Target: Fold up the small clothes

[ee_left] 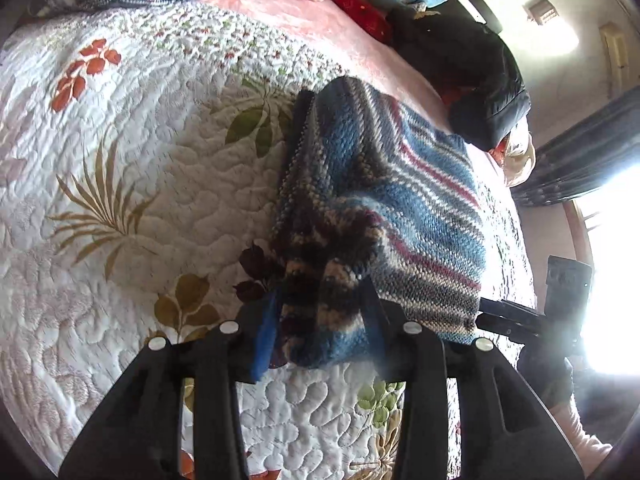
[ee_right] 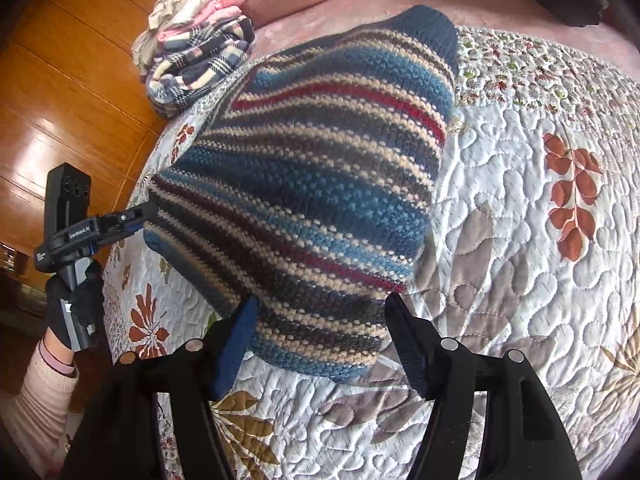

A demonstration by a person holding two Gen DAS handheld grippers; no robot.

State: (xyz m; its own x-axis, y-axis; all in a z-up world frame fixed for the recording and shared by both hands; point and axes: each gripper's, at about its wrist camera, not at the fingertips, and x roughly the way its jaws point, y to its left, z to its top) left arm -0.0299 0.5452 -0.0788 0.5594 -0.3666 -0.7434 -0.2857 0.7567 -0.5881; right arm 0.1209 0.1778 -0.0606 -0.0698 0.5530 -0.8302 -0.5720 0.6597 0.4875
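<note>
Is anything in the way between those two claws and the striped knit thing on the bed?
Nothing visible. The striped sweater already sits between the fingers of both the left gripper and right gripper, lifted above the quilt.

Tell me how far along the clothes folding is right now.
Done: a stack of folded clothes sits at the edge of the quilt. In hand: the striped knit sweater, with the left tongs and right tongs each around a near edge. Left: finishing its fold and stacking it.
</note>
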